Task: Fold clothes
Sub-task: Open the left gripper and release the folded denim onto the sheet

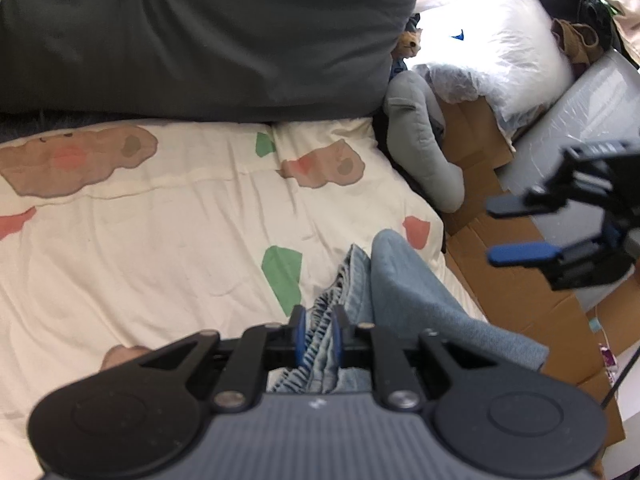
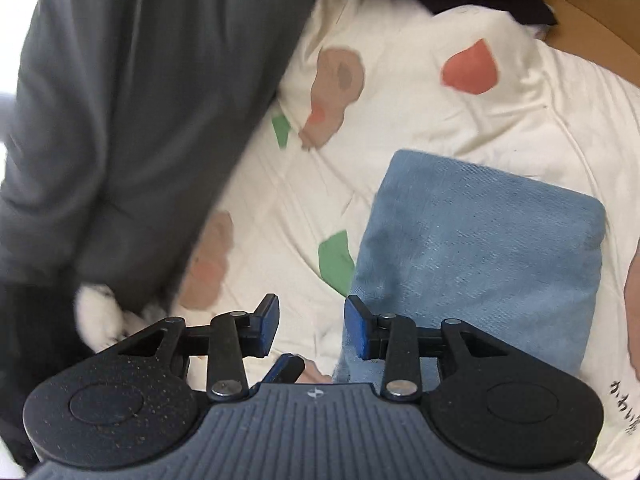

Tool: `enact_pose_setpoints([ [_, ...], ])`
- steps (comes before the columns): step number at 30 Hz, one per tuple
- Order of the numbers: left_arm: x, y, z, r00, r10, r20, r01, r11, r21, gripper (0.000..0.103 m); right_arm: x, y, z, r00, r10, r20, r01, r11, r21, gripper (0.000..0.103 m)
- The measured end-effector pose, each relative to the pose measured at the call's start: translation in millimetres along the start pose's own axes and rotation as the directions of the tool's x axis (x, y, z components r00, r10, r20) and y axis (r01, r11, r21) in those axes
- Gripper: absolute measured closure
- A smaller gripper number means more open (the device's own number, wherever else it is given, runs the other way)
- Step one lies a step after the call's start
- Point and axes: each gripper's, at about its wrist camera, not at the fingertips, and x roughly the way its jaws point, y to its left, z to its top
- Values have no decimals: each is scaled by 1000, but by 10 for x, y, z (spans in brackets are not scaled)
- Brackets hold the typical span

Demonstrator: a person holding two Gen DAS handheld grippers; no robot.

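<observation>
A light blue denim garment [image 1: 404,292] lies folded at the right edge of the cream bear-print bedspread [image 1: 160,240]. My left gripper [image 1: 318,336] is shut on its gathered waistband, with the blue pads pinching the ruffled cloth. My right gripper [image 1: 516,228] hovers to the right, past the bed's edge and over the cardboard, with its jaws apart. In the right wrist view the folded denim [image 2: 480,248] is a smooth rectangle on the bedspread [image 2: 520,128]. The right gripper [image 2: 312,326] stands open above its left edge, with only bedspread showing between the pads.
A dark grey duvet [image 1: 200,40] fills the far side of the bed. Beside the bed are a grey plush toy [image 1: 420,148], flattened cardboard [image 1: 520,304] and a plastic-wrapped white pillow [image 1: 504,52]. A heap of clothes [image 1: 576,12] sits at the far right.
</observation>
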Motion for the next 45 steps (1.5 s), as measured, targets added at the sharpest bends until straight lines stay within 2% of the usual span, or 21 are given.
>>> enact_pose_setpoints([
  [3,-13,-49,36,1000,-6,-10,6,1000,16,86,-161,-273,-50,999,30,43,-32,999,36,60],
  [6,-9,-119,77,1000,-8,-21,9,999,44,80,-250,-556,-151,996,13,92,-16,999,28,59],
  [9,23,-192,127,999,-14,-47,17,998,62,72,-257,-888,-233,995,0,103,-2,1000,28,59],
  [11,44,-272,132,998,-13,-59,19,995,101,65,-231,-1089,-287,994,-10,105,8,1000,14,59],
  [14,92,-381,107,997,9,-74,1,990,144,52,-221,-1378,-375,989,12,149,-19,999,48,59],
  [16,154,-446,52,994,49,-98,-33,987,160,52,-220,-1561,-455,982,-2,191,-15,996,91,59],
  [20,237,-537,-18,988,58,-144,-30,981,192,51,-110,-1824,-664,974,14,228,-61,978,198,59],
  [28,180,-567,5,985,58,-163,-36,990,134,48,138,-1795,-1065,970,106,218,-159,957,242,59],
  [33,58,-527,70,984,66,-165,-48,993,111,48,209,-1612,-1257,975,120,185,-160,963,217,59],
  [40,-114,-256,64,979,103,-173,-94,994,62,48,324,-1515,-1647,975,144,171,-176,966,191,59],
  [45,-236,-84,61,979,110,-173,-108,994,20,48,338,-1586,-1835,960,214,180,-251,944,214,59],
])
